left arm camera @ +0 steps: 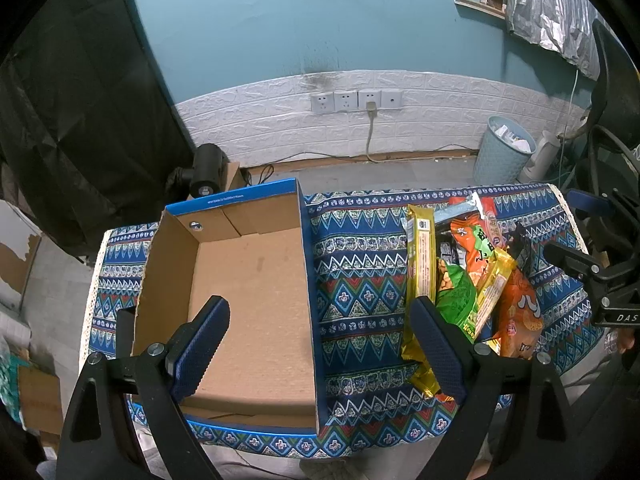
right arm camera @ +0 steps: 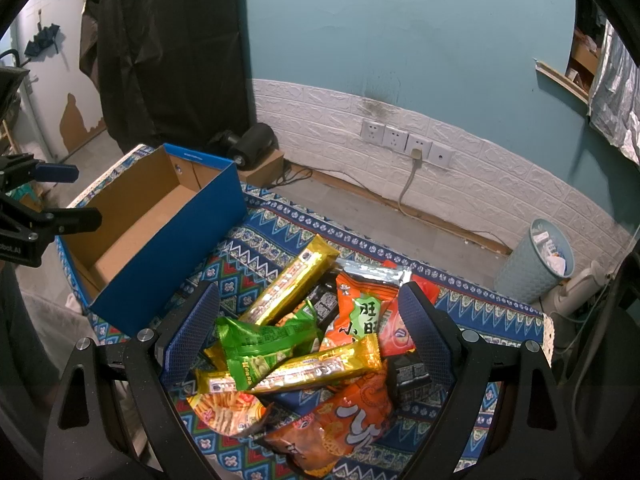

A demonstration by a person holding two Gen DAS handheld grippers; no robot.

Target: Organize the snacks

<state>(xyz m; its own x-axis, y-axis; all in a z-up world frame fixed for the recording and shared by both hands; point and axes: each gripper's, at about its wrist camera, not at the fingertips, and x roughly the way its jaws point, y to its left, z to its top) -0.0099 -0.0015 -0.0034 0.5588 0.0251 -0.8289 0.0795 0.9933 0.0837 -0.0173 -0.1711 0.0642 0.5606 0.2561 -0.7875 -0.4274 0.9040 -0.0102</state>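
Left hand-held gripper (left arm camera: pixel 320 332) and right hand-held gripper (right arm camera: pixel 310 330) both gape apart, holding nothing, above the empty blue-sided cardboard box (left arm camera: pixel 248 288) and the heap of foil snack packets (right arm camera: pixel 312 344) respectively

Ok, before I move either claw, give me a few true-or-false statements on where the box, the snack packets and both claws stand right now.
1. The blue cardboard box holds no snacks. True.
2. The right claw is shut on a packet. False: its jaws are wide open above the pile of snack packets.
3. The left claw is open and holds nothing. True.
4. The snack packets lie on the patterned blue tablecloth, outside the box. True.
5. The green snack packet is in the box. False: it lies in the pile.
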